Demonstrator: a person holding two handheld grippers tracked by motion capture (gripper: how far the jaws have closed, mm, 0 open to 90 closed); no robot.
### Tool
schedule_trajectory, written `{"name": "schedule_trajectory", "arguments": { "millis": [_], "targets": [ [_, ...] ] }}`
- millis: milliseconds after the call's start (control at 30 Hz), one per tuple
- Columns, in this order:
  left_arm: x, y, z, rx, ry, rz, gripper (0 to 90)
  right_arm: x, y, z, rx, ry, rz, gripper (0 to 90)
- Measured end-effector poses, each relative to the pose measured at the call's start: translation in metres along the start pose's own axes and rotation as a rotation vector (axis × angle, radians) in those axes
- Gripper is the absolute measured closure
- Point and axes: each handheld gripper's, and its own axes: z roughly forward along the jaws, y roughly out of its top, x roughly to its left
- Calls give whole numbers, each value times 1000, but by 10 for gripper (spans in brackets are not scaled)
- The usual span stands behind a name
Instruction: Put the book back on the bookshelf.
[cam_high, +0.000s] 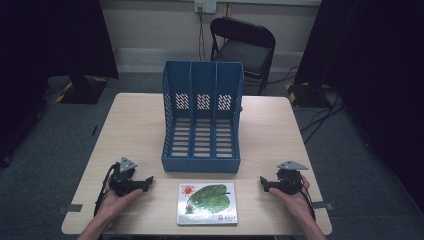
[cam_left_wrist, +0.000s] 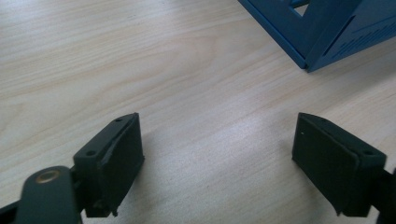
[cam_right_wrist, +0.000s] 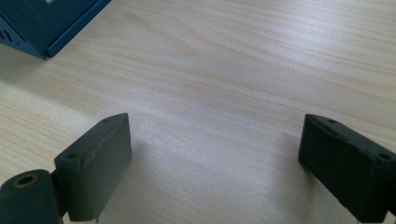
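Three compartments divide the blue plastic file rack (cam_high: 202, 120), each with a slatted floor and a perforated back wall, and nothing stands in them. It sits beyond and between the two claws. The left gripper (cam_high: 149, 181) and right gripper (cam_high: 262, 182) rest low on the pale wood-grain table (cam_high: 135, 125), jaws spread wide with only bare tabletop between. Between both claws lies a flat, glossy, rectangular book (cam_high: 207, 203) with a green leaf cover, just before the rack.

High view dim, room edges nearly black, wooden table (cam_high: 135, 130) evenly lit from above. Gripper views brighter, soft shadows under black jaws, near jaw parts slightly blurred.
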Motion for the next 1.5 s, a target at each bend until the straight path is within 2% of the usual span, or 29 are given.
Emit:
{"name": "schedule_trajectory", "arguments": {
  "millis": [33,67,100,167,200,233,300,333,400,467,533,567,633,733,900,967,1000,1033,1100,1167,1200,1267,1333,1400,1433,1467,1500],
  "targets": [
    [2,4,-3,45,-9,1,181,0,1,0,6,7,-1,99],
    [2,4,-3,45,-9,1,192,0,1,0,6,7,-1,99],
    [3,6,-4,54,-21,-22,212,1,2,-1,12,10,2,116],
    [4,7,-7,51,-53,-50,245,1,2,-2,13,13,2,121],
    [3,7,-9,45,-53,-54,263,2,2,-2,16,17,3,141],
    [2,9,-12,49,-65,-56,251,4,3,-4,14,48,10,151],
    [0,10,-14,44,-78,-58,250,5,3,-5,6,48,7,151],
    [-1,11,-15,40,-83,-60,251,7,4,-9,-17,58,7,151],
    [-6,12,-18,29,-102,-53,251,10,4,-12,-24,88,8,151],
    [-13,14,-21,25,-118,-38,252,19,5,-17,-25,132,-15,149],
    [-16,14,-22,18,-126,-45,253,21,5,-19,-27,137,-24,143],
    [-19,14,-24,19,-146,-41,253,29,5,-22,-28,165,-53,139],
    [-22,14,-26,14,-153,-47,252,32,5,-23,-28,171,-62,138],
    [-26,16,-28,13,-179,-49,255,46,6,-29,-40,207,-106,139],
    [-35,21,-27,14,-210,-35,275,66,4,-36,-46,269,-142,138],
    [-39,22,-26,24,-230,-24,282,74,4,-37,-41,298,-161,137],
    [-41,22,-25,30,-239,-15,283,82,4,-36,-31,328,-186,134],
    [-45,24,-26,37,-283,-26,284,86,4,-36,-27,338,-196,135],
    [-48,26,-26,26,-296,-36,284,89,4,-36,-24,346,-204,135],
    [-55,30,-28,18,-291,-4,283,98,6,-33,-11,363,-232,136],
    [-59,31,-28,11,-298,-14,283,102,7,-33,-9,372,-232,134],
    [-66,34,-25,31,-309,-1,282,109,8,-31,-11,397,-251,138],
    [-72,34,-20,52,-327,18,282,116,7,-30,-13,389,-283,136],
    [-76,34,-14,77,-318,41,286,119,6,-29,-10,408,-307,139],
    [-77,34,-11,87,-309,44,283,120,4,-28,-14,414,-309,137],
    [-78,33,-6,101,-331,35,274,122,3,-28,-19,424,-313,135],
    [-78,33,-6,101,-331,35,274,122,3,-28,-19,424,-313,135]
  ]
}}
